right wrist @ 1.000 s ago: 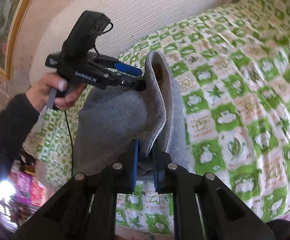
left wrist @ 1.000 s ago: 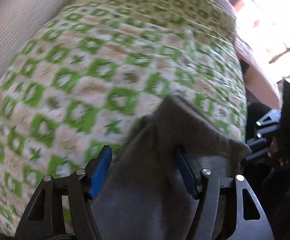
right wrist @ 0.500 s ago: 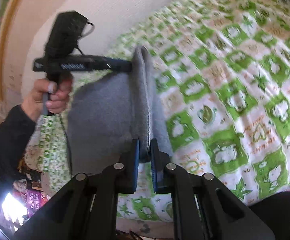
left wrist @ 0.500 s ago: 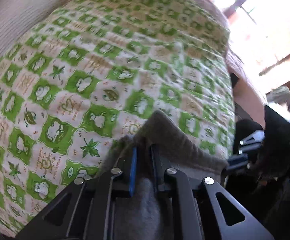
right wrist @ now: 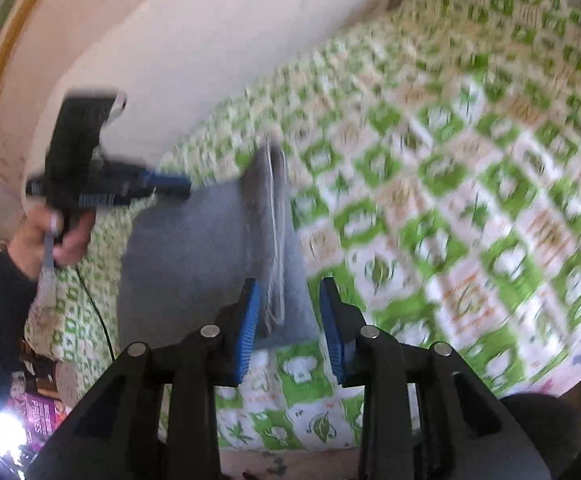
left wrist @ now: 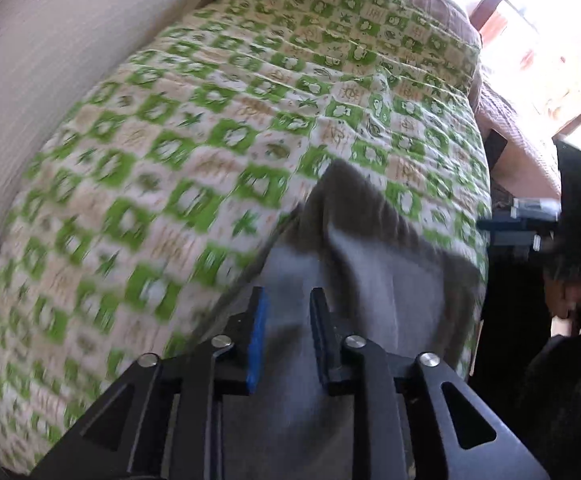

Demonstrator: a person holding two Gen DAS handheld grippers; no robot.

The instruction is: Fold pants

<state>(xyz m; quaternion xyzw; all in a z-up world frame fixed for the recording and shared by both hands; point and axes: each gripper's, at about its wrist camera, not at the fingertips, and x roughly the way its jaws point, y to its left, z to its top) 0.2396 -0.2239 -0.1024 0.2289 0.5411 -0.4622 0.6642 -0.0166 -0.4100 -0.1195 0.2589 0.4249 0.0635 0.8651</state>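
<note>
Grey pants point(left wrist: 374, 280) lie folded on a green-and-white patterned bedspread point(left wrist: 194, 152). In the left wrist view my left gripper point(left wrist: 286, 312) is open, its blue pads apart just over the near part of the cloth. In the right wrist view my right gripper point(right wrist: 288, 304) is open, its jaws either side of the folded edge of the pants point(right wrist: 210, 252). The left gripper point(right wrist: 170, 190) also shows there, held by a hand at the pants' far left corner. Both views are motion-blurred.
A white ribbed headboard or cushion point(left wrist: 50, 52) borders the bed on the left. A brown quilt point(left wrist: 522, 148) and a bright window lie to the right. The bed's near edge point(right wrist: 290, 452) is right below my right gripper.
Both grippers were shut on the pants and have opened and let go. The pants dropped from being held up to lying on the bedspread.
</note>
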